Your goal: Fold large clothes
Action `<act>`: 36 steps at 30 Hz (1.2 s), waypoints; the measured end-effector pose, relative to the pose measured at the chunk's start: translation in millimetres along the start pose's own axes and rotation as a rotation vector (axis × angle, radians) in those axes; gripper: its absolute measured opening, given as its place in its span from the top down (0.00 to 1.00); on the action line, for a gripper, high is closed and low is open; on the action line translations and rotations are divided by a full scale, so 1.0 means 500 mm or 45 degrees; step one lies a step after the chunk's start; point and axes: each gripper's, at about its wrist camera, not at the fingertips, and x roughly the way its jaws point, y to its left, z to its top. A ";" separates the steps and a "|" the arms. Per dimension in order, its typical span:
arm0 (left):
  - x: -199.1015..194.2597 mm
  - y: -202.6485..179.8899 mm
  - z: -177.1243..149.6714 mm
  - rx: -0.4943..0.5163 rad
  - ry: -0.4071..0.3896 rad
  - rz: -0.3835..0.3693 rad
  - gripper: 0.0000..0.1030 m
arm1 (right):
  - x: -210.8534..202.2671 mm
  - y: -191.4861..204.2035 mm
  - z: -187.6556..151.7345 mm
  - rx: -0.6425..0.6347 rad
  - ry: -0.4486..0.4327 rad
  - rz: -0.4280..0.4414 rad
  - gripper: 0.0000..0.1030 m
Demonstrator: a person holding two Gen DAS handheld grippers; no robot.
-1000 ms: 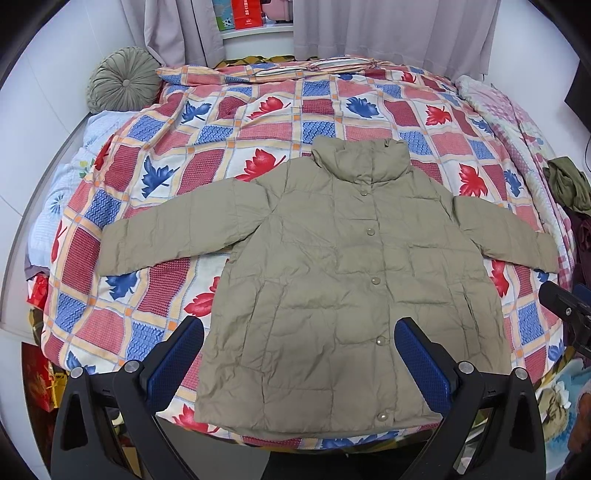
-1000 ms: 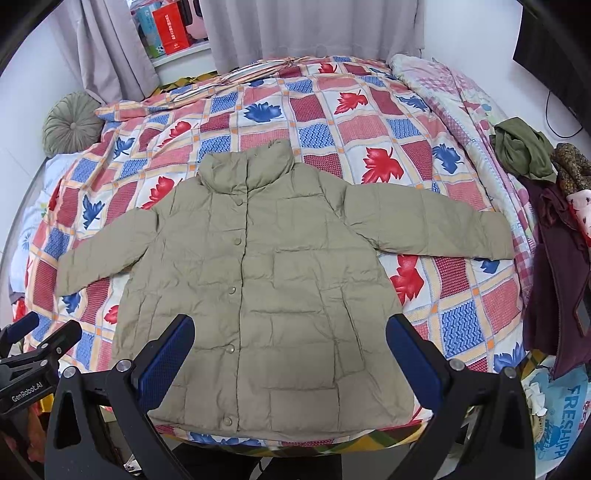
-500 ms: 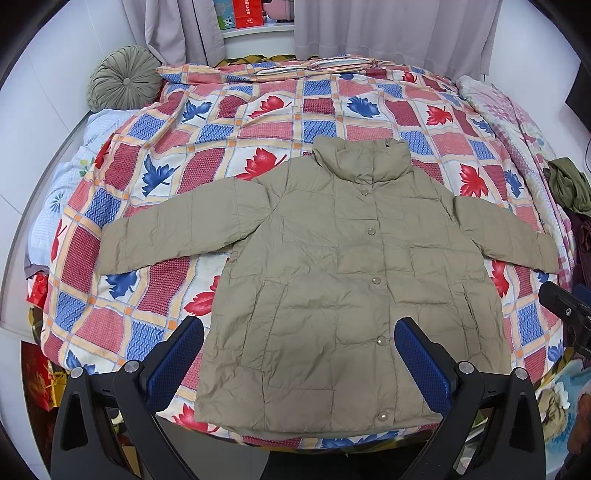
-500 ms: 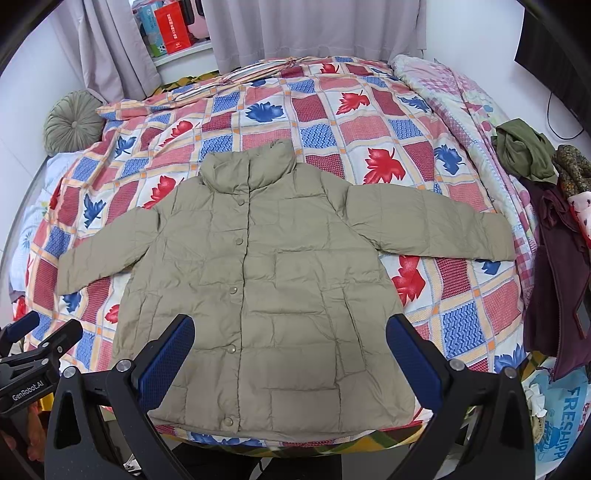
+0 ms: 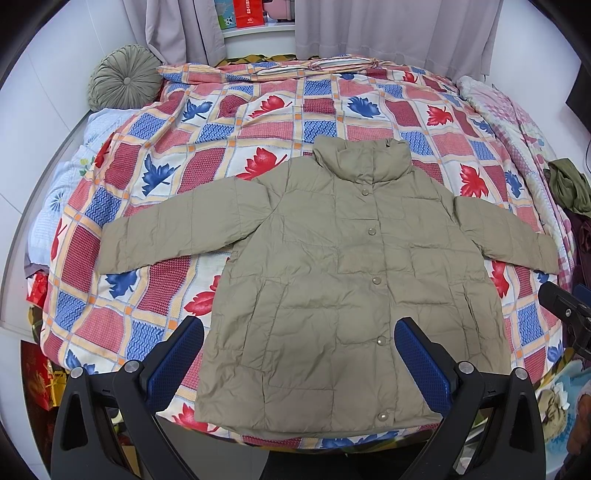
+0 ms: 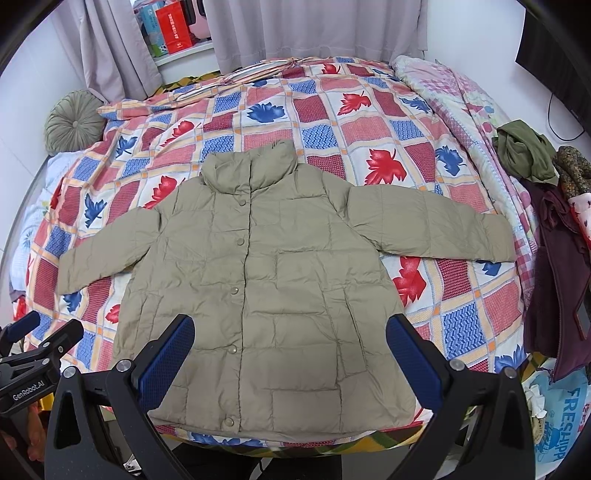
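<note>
- Jacket (image 5: 332, 288), olive and quilted, spread flat and front up across the centre of the frame, snapped shut, collar toward the top, hem at the near edge of the bed.
- Both sleeves stretched out sideways, one toward mid-left, the other toward mid-right.
- Underneath, quilt (image 5: 258, 122) checked in red and blue with leaf prints, covering the bed.
- Left claw (image 5: 299, 363) at the bottom of the left wrist view, jaws wide apart, gripping nothing, raised above the hem with blue pads either side of the jacket's lower body.
- Right claw (image 6: 290, 360) at the bottom of the right wrist view, likewise spread wide and holding nothing, above the hem.
- Round green cushion (image 5: 123, 75) at upper left, beside the quilt.
- Grey curtains (image 5: 388, 29) along the top.
- Pile of clothes (image 6: 546, 206) at the right edge of the bed.
</note>
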 end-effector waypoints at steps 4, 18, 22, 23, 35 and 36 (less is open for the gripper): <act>0.000 -0.001 0.000 0.001 0.000 0.000 0.00 | 0.001 -0.001 0.000 0.000 0.000 0.000 0.00; 0.001 0.002 0.000 0.000 0.002 0.000 0.00 | -0.002 0.001 -0.001 -0.002 0.000 0.000 0.00; 0.002 0.003 0.001 -0.001 0.002 0.000 0.00 | -0.001 0.001 -0.001 -0.002 -0.001 0.000 0.00; 0.002 0.006 0.001 -0.002 0.002 0.000 0.00 | -0.002 0.002 -0.001 -0.003 -0.001 0.001 0.00; 0.003 0.007 0.003 -0.002 0.002 -0.002 0.00 | -0.002 0.003 -0.001 -0.005 -0.002 0.001 0.00; 0.002 0.004 0.002 -0.001 0.002 -0.002 0.00 | -0.001 0.002 -0.001 -0.006 -0.002 0.001 0.00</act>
